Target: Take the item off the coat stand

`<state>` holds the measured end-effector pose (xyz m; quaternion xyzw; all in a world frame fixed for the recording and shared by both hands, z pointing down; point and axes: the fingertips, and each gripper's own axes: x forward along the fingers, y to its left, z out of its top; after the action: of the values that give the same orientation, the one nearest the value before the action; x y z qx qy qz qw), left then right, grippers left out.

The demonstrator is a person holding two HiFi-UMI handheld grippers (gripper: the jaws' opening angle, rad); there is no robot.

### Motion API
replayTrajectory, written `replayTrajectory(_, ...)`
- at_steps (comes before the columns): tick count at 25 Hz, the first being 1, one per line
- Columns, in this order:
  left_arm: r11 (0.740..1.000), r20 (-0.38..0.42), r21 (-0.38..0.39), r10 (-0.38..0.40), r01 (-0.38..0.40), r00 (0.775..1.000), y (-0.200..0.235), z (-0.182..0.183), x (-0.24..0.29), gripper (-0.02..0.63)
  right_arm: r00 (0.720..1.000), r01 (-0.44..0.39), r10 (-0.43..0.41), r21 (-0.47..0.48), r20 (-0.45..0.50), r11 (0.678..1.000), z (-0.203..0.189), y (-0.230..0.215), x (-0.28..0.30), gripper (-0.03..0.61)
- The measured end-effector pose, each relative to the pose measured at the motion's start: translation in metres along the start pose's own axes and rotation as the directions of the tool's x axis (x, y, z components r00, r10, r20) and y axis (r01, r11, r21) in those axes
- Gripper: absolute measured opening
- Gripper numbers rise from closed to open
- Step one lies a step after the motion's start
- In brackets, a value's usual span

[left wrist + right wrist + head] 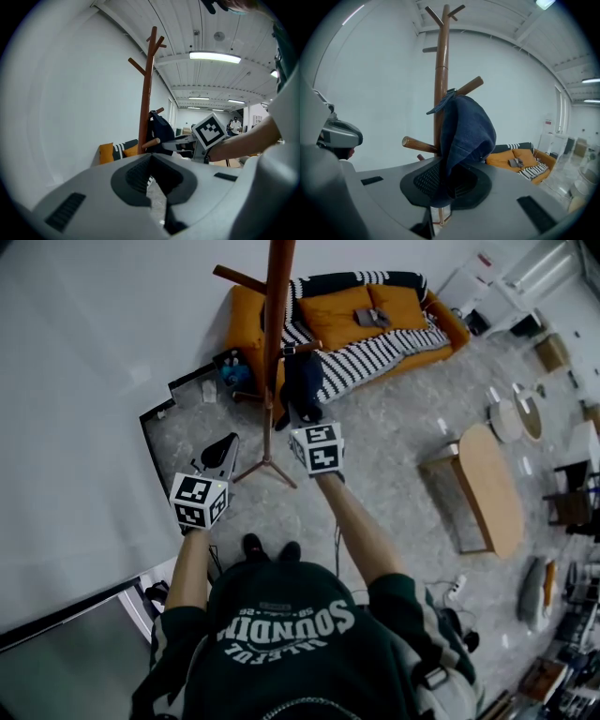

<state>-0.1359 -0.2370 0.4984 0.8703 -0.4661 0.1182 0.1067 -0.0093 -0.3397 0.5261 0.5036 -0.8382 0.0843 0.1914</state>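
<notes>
A tall brown wooden coat stand [276, 334] rises in front of me, near the white wall. A dark blue cloth cap [466, 131] hangs from one of its upper pegs [468, 86]. My right gripper [445, 187] is shut on the cap's lower edge, and the cloth drapes down between its dark pads. From the head view the right gripper [307, 423] reaches into the cap [302, 381]. My left gripper [157, 187] is held lower and to the left, apart from the stand [149, 89], with its jaws together and nothing in them. In the left gripper view the right gripper [165, 144] touches the cap [161, 129].
An orange sofa [375, 324] with a striped blanket stands behind the stand. A wooden coffee table [492, 488] lies to the right. The stand's legs [267, 470] spread on the grey floor just ahead of my feet. A white wall runs along the left.
</notes>
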Motion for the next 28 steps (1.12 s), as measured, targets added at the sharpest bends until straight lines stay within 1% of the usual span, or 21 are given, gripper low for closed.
replayTrajectory(9, 1.000, 0.003, 0.015, -0.025, 0.025, 1.000, -0.014, 0.003, 0.000, 0.000, 0.998, 0.037, -0.035, -0.056, 0.049, 0.998, 0.013, -0.010, -0.018, 0.032)
replayTrajectory(12, 0.999, 0.002, 0.022, -0.030, 0.030, 1.000, -0.016, 0.005, -0.001, 0.000, 0.998, 0.041, -0.038, -0.043, 0.059, 0.998, 0.018, -0.012, -0.026, 0.032)
replayTrajectory(17, 0.999, 0.007, 0.031, -0.039, 0.039, 0.999, -0.019, 0.009, 0.000, 0.000, 0.995, 0.069, -0.065, -0.054, 0.075, 0.996, 0.022, -0.021, -0.038, 0.032)
replayTrajectory(22, 0.997, 0.004, 0.035, -0.068, 0.067, 0.998, -0.029, 0.011, 0.010, 0.000, 0.991, 0.093, -0.091, -0.014, 0.094, 0.996, 0.029, -0.034, -0.050, 0.032)
replayTrajectory(25, 0.996, -0.004, 0.039, -0.084, 0.084, 0.996, -0.035, 0.009, 0.013, 0.000, 0.988, 0.123, -0.121, -0.017, 0.093, 0.992, 0.025, -0.047, -0.058, 0.032)
replayTrajectory(28, 0.995, -0.004, 0.042, -0.095, 0.095, 0.995, -0.039, 0.010, 0.016, 0.000, 0.986, 0.134, -0.133, -0.001, 0.097, 0.991, 0.022, -0.054, -0.071, 0.032)
